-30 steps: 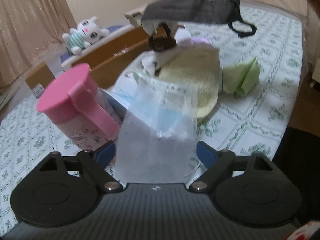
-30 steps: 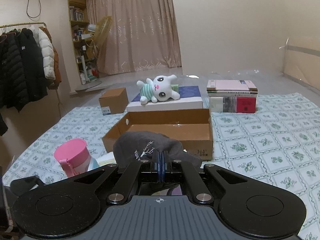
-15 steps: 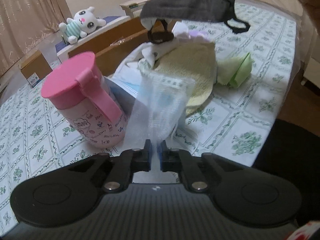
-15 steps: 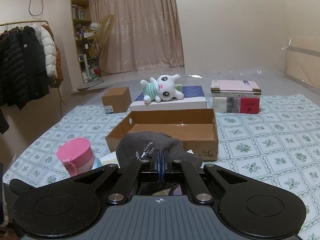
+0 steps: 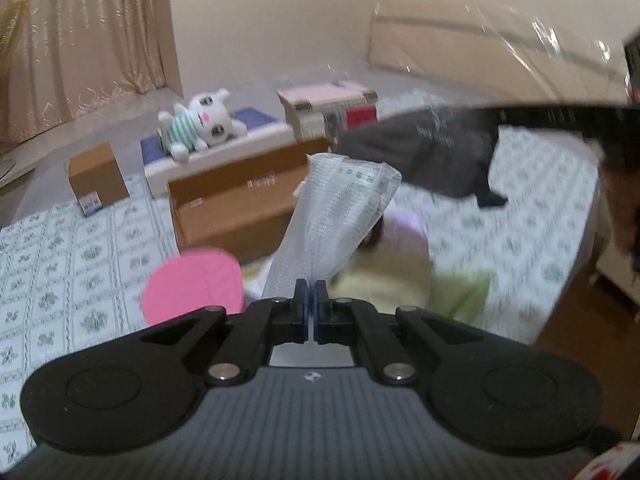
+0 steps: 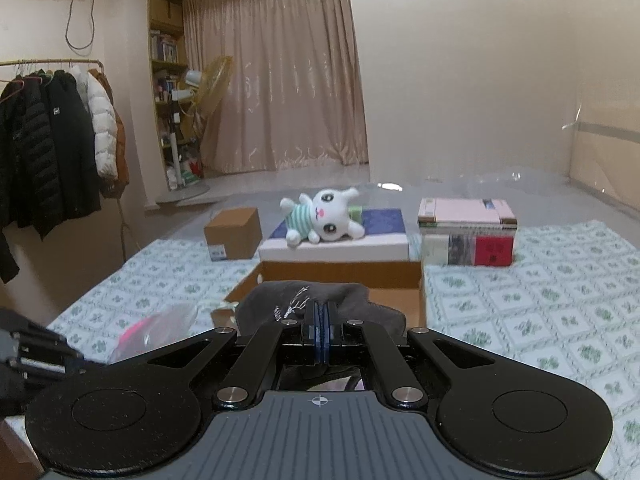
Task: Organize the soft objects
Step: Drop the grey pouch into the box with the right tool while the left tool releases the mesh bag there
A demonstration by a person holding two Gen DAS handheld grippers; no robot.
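My left gripper (image 5: 310, 296) is shut on the lower edge of a clear plastic packet (image 5: 340, 216), which stands up in the air in front of it. A dark grey cloth with a white print (image 6: 280, 304) is pinched in my shut right gripper (image 6: 320, 312). It hangs above the open cardboard box (image 6: 340, 276). The left wrist view shows the same grey cloth (image 5: 432, 152) held up at the right. Below the packet, blurred, lie a pale yellow cloth (image 5: 384, 280), a green cloth (image 5: 468, 292) and a lilac piece (image 5: 404, 228) on the patterned sheet.
A pink-lidded cup (image 5: 192, 284) stands left of the cloth pile. A plush rabbit (image 6: 324, 220) lies on a white and blue box behind the open box. Stacked books (image 6: 468, 232) sit at the right and a small closed carton (image 6: 234, 232) at the left. Coats (image 6: 52, 152) hang far left.
My left gripper closed on the clear packet and lifted it well above the cup and cloth pile. The right gripper rose slightly with the grey cloth.
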